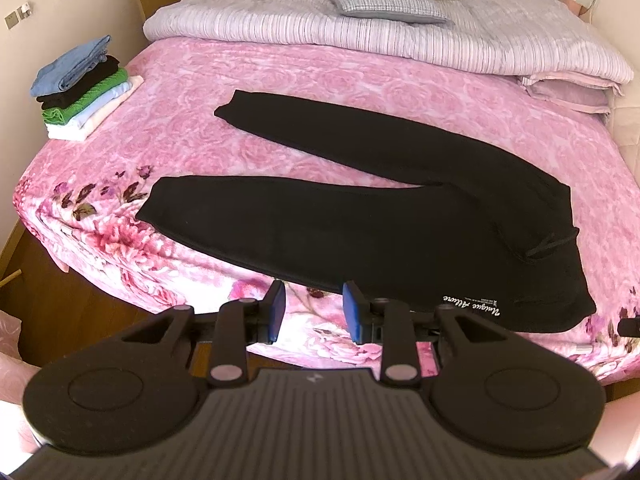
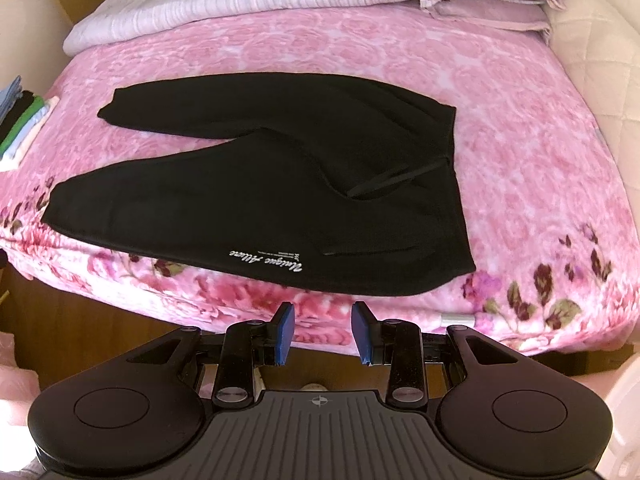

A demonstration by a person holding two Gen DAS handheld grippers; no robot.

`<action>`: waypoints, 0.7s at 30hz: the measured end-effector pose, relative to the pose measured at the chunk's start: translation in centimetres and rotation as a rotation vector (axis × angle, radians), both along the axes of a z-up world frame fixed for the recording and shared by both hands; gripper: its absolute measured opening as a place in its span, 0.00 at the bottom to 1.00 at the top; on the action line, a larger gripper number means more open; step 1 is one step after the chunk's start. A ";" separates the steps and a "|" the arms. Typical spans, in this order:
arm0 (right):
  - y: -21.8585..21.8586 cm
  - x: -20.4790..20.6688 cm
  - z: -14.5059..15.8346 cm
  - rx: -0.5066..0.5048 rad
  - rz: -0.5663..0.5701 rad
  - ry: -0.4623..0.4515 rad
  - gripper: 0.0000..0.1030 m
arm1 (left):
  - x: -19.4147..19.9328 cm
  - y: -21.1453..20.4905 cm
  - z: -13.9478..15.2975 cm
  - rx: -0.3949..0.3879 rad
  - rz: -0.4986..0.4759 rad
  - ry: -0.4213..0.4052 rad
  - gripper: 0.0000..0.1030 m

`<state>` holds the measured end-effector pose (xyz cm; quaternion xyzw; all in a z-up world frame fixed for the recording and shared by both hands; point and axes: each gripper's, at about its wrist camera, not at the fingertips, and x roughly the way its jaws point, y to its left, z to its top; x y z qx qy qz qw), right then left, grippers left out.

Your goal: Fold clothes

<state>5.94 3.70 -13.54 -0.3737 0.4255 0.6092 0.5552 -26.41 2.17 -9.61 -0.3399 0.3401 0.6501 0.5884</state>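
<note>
Left hand-held gripper point(image 1: 314, 312), blue rubbery pads, jaws parted, nothing between; right hand-held gripper point(image 2: 323, 334) likewise. Beyond: black soft knit trousers point(image 1: 360, 216) flat on bed's pink floral plush blanket point(image 1: 320, 80), legs splayed, white script near waistband. Folded clothes stack point(image 1: 80, 88) far left, cut off in right view.

A pink floral bedspread point(image 1: 320, 76) is covering the bed. A striped lilac quilt point(image 1: 360, 36) is lying bunched along the far side, with a grey checked pillow point(image 1: 384, 0) resting on top. A folded pink blanket point(image 2: 488, 12) is sitting beneath the quilt's right end. Wooden flooring point(image 1: 60, 304) is showing below the bed's near edge.
</note>
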 end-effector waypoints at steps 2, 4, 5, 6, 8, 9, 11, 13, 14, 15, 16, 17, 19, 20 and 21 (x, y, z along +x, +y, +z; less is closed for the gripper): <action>0.1 -0.2 -0.1 -0.002 0.010 0.002 0.34 | 0.2 0.1 0.0 -0.005 -0.004 -0.001 0.27; 0.2 -0.4 -0.1 -0.003 0.020 0.002 0.34 | 0.2 0.1 -0.1 -0.008 -0.007 0.000 0.27; 0.3 -0.4 -0.2 -0.003 0.024 0.002 0.34 | 0.2 0.2 -0.1 -0.009 -0.007 0.001 0.27; 0.4 -0.5 -0.2 -0.003 0.028 0.001 0.34 | 0.2 0.2 -0.1 -0.011 -0.006 0.002 0.27; 0.5 -0.6 -0.2 -0.003 0.037 0.000 0.34 | 0.2 0.3 -0.1 -0.013 -0.001 0.003 0.27; 0.6 -0.7 -0.3 -0.004 0.041 0.000 0.34 | 0.1 0.4 -0.1 -0.015 0.002 0.004 0.27; 0.8 -0.8 -0.4 -0.007 0.048 -0.001 0.34 | 0.2 0.6 -0.2 -0.021 0.007 0.007 0.27; 1.0 -0.9 -0.5 -0.011 0.054 -0.001 0.34 | 0.2 0.7 -0.2 -0.026 0.009 0.008 0.27; 1.1 -0.9 -0.5 -0.013 0.055 -0.001 0.34 | 0.2 0.8 -0.3 -0.029 0.010 0.008 0.27; 1.1 -0.9 -0.5 -0.016 0.057 0.000 0.34 | 0.3 0.8 -0.3 -0.032 0.011 0.008 0.27; 1.3 -0.9 -0.6 -0.018 0.058 0.000 0.34 | 0.2 1.0 -0.3 -0.034 0.012 0.008 0.27; 1.4 -0.9 -0.7 -0.022 0.058 0.002 0.34 | 0.2 1.1 -0.3 -0.037 0.014 0.007 0.27; 1.7 -0.8 -0.9 -0.029 0.059 0.004 0.34 | 0.1 1.5 -0.4 -0.041 0.014 0.007 0.27; 1.9 -0.7 -1.0 -0.032 0.058 0.006 0.34 | 0.1 1.7 -0.4 -0.042 0.014 0.007 0.27; 2.1 -0.7 -1.1 -0.036 0.054 0.010 0.34 | 0.0 1.9 -0.4 -0.044 0.014 0.007 0.27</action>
